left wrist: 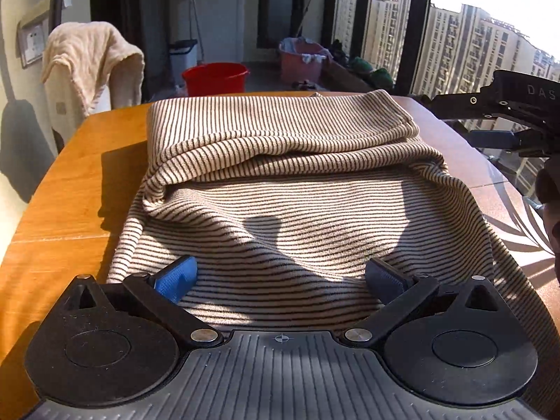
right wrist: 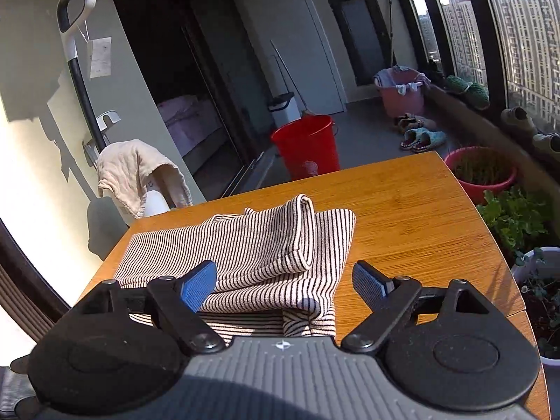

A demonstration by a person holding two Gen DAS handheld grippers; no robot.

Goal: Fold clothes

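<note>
A beige garment with thin dark stripes point(left wrist: 280, 182) lies partly folded on the wooden table point(left wrist: 70, 189). Its far part is doubled over into a thick roll, and its near part spreads flat towards me. My left gripper point(left wrist: 280, 276) is open just above the near edge of the garment, holding nothing. My right gripper point(right wrist: 283, 281) is open over the garment's near right corner point(right wrist: 308, 311), holding nothing. It also shows in the left wrist view point(left wrist: 497, 136) at the right, above the table edge. The garment point(right wrist: 252, 252) shows a folded hem standing up.
A cream towel point(left wrist: 87, 66) hangs over a chair at the far left of the table. A red bucket point(right wrist: 308, 147) and a pink basket point(right wrist: 402, 91) stand on the floor beyond. Potted plants point(right wrist: 514, 217) line the window side at the right.
</note>
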